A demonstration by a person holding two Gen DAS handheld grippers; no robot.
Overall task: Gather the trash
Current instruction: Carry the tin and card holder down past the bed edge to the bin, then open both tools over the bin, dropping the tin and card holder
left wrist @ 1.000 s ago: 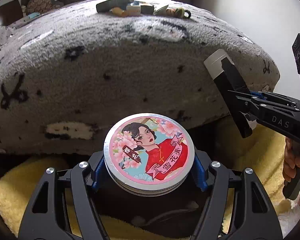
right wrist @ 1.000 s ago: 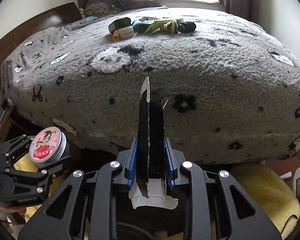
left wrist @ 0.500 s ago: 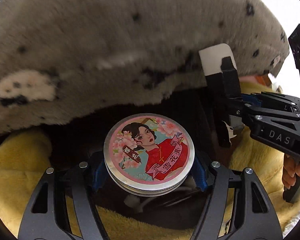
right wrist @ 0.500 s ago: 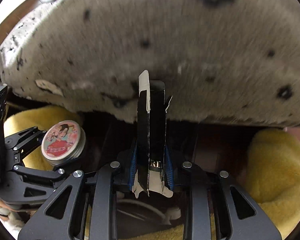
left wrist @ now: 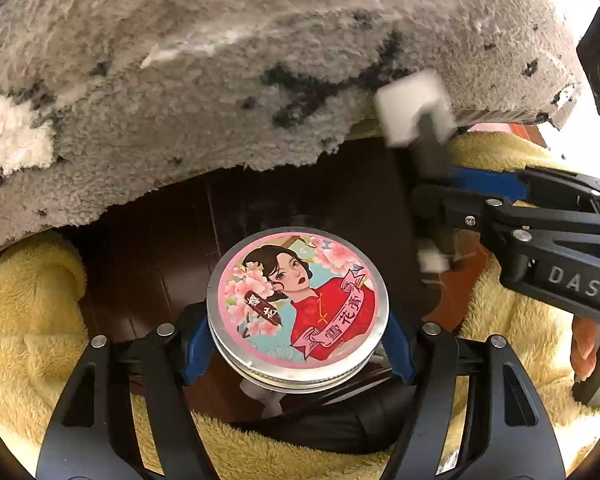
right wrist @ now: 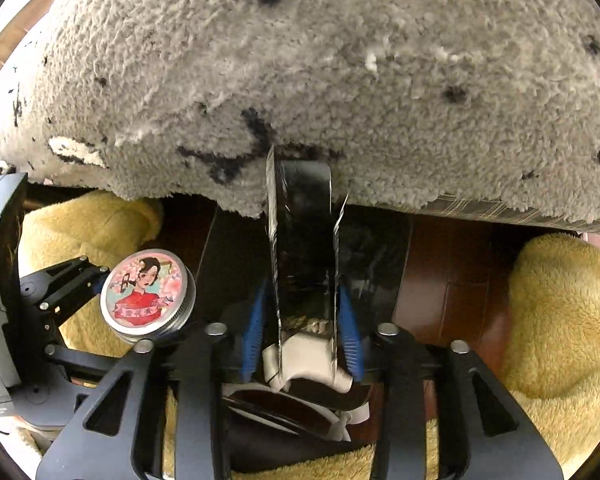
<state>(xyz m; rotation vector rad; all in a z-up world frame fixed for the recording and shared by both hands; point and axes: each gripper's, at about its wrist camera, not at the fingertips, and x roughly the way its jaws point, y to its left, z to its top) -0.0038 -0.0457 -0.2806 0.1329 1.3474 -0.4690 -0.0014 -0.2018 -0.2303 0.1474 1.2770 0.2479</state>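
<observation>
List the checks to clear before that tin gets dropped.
1. Left gripper clamped on tin: ok.
2. Tin lid shut: ok.
3. Right gripper releasing: ok. Its jaws have just been opening, and the black carton stands between them with the pads off it.
4. Bin directly under tin: cannot tell; only a dark bag shows below.
5. Grey blanket clear of tin: ok.

Left gripper (left wrist: 297, 344): pointing steeply down, blue pads clamped on something round.
Right gripper (right wrist: 302, 320): pointing steeply down, jaws just opened wider, pads apart.
</observation>
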